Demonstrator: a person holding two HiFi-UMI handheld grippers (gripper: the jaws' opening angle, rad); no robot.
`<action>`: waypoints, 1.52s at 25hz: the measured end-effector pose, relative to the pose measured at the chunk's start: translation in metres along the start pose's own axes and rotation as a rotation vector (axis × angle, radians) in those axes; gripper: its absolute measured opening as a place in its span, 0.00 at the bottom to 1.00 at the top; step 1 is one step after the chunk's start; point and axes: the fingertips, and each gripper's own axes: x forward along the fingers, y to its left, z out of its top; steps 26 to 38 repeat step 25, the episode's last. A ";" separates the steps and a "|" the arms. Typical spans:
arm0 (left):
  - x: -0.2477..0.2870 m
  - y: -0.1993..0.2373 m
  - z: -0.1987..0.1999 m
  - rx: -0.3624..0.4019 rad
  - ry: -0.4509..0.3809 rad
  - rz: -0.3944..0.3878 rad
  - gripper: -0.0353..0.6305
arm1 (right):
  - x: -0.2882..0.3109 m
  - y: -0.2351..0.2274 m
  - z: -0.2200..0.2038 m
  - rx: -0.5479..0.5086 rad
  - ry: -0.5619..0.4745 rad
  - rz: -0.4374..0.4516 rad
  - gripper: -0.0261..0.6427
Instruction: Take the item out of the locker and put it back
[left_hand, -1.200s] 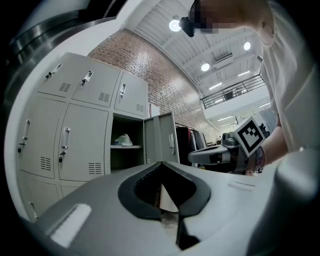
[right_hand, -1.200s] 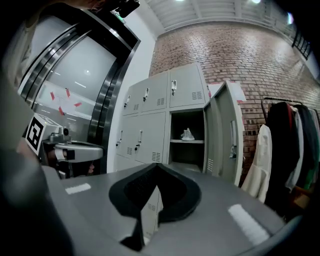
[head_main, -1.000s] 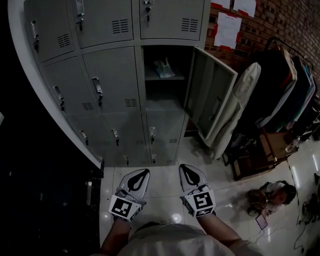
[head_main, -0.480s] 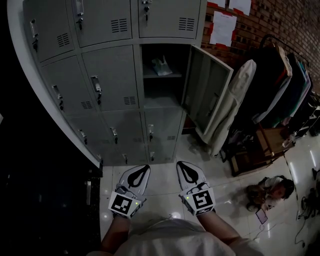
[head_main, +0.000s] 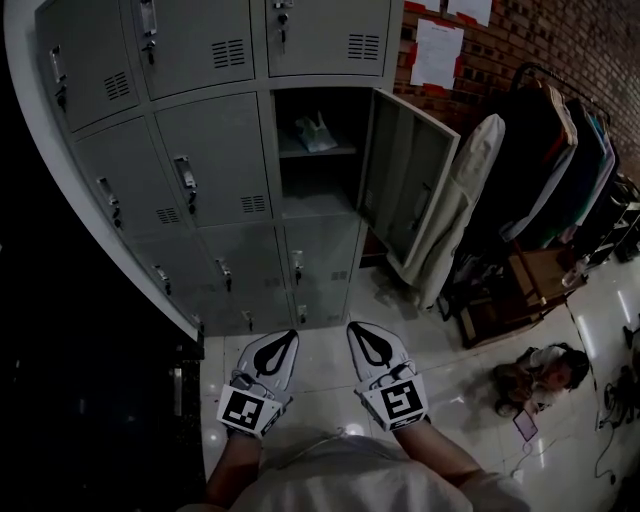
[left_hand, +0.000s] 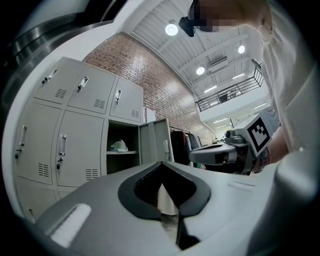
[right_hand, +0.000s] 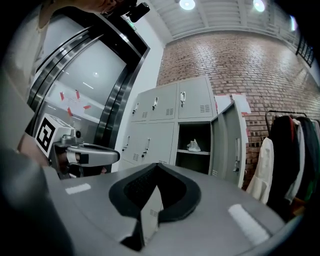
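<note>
The left claw (head_main: 292, 336) and right claw (head_main: 353, 328) are both clenched on nothing, well short of the open locker (head_main: 318, 205) ahead, where the pale bundle (head_main: 313, 132) lies on its shelf (head_main: 335, 152), above them. Arriving clenched, a claw would likely shove the bundle deeper, and the right claw might clip the door (head_main: 405, 170) standing ahead to its right.

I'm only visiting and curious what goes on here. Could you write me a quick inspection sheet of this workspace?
Surface: glossy tiled floor.
Job's things: open locker, its door swung right; pale item on the upper shelf, untouched.
Clutter: clothes rack; pale garment beside the door; a person sitting on the floor.
Grippers: left gripper and right gripper both shut, empty, short of the lockers.
Cables: faint thin lead on the floor, far right.
Surroundings: brick wall with paper notices.
</note>
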 end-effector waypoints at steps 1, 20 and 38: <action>0.000 0.000 -0.001 -0.002 0.001 0.002 0.05 | 0.000 0.000 0.000 -0.002 0.001 0.001 0.03; 0.004 0.012 0.002 -0.006 -0.001 -0.001 0.05 | 0.011 0.002 0.001 -0.009 0.013 0.019 0.03; 0.001 0.017 0.004 -0.006 -0.012 -0.001 0.05 | 0.016 0.010 0.002 -0.023 0.012 0.028 0.03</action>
